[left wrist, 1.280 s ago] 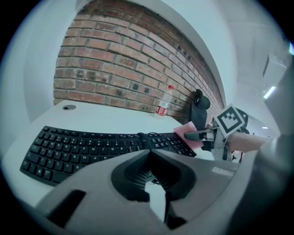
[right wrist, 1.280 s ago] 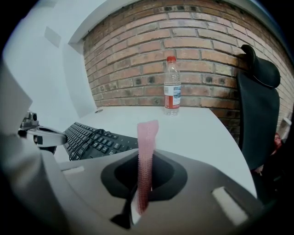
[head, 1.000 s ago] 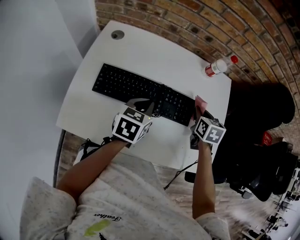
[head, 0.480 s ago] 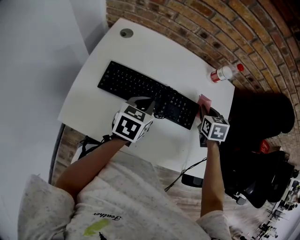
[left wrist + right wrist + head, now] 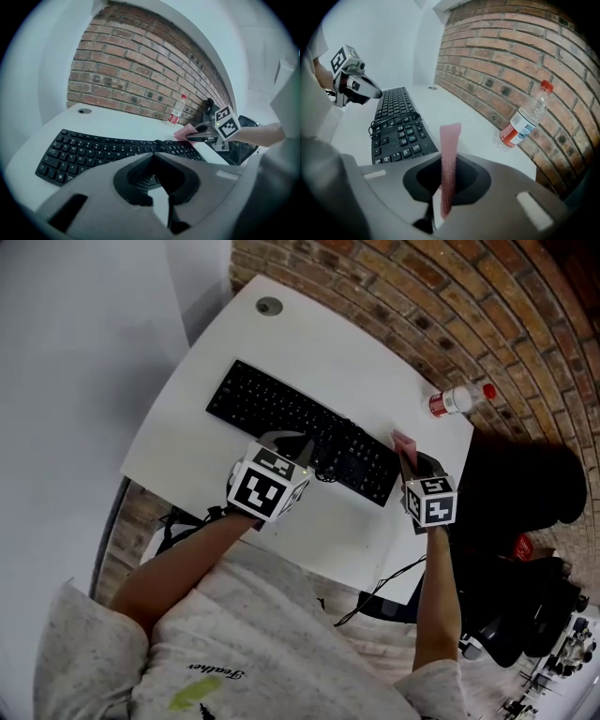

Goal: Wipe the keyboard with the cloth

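Right gripper, jaws pinching the pink cloth upright, just beside the right end of the keyboard on the desk. Left gripper, jaws pressed together on nothing, at the keyboard's near edge.

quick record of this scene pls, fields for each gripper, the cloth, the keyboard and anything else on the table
left gripper: shut, empty, at the keyboard's near edge
right gripper: shut on the cloth, by the keyboard's right end
cloth: pink, sticking out past the jaws
keyboard: black, on the white table
cable: coiled on the keyboard's right-hand keys
bottle: red cap, on its side near the brick wall
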Motion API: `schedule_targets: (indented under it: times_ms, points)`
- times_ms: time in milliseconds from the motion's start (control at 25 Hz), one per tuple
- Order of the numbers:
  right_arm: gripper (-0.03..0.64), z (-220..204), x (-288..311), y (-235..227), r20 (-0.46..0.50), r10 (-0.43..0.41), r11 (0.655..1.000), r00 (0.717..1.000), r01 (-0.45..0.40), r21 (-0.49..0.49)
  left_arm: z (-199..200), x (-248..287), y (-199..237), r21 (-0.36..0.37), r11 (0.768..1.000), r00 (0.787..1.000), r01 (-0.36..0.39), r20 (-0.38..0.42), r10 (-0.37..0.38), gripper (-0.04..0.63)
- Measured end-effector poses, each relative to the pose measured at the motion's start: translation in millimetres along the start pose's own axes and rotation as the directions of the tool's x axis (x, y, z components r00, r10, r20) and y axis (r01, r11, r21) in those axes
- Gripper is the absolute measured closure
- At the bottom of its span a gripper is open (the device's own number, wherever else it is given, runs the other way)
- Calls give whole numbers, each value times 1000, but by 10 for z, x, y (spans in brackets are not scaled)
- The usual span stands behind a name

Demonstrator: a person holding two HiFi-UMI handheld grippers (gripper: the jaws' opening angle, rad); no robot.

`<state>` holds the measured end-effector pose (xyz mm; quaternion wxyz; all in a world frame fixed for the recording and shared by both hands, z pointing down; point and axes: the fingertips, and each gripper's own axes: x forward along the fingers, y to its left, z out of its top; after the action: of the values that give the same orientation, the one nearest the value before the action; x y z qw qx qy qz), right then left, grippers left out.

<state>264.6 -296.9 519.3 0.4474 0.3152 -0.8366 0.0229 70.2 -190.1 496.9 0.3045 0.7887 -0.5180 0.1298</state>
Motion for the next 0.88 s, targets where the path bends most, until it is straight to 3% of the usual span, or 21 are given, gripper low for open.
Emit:
schedule_targets:
  times_ms: [600, 880]
  points:
    - [592, 285, 176, 295, -14, 125, 991, 992, -126, -35, 16, -141, 191, -32, 999, 999, -26, 24, 27, 606]
    - [592, 487, 217, 387, 13, 191, 981, 981, -191, 10, 27, -240, 275, -39, 999, 999, -38, 37, 39, 606]
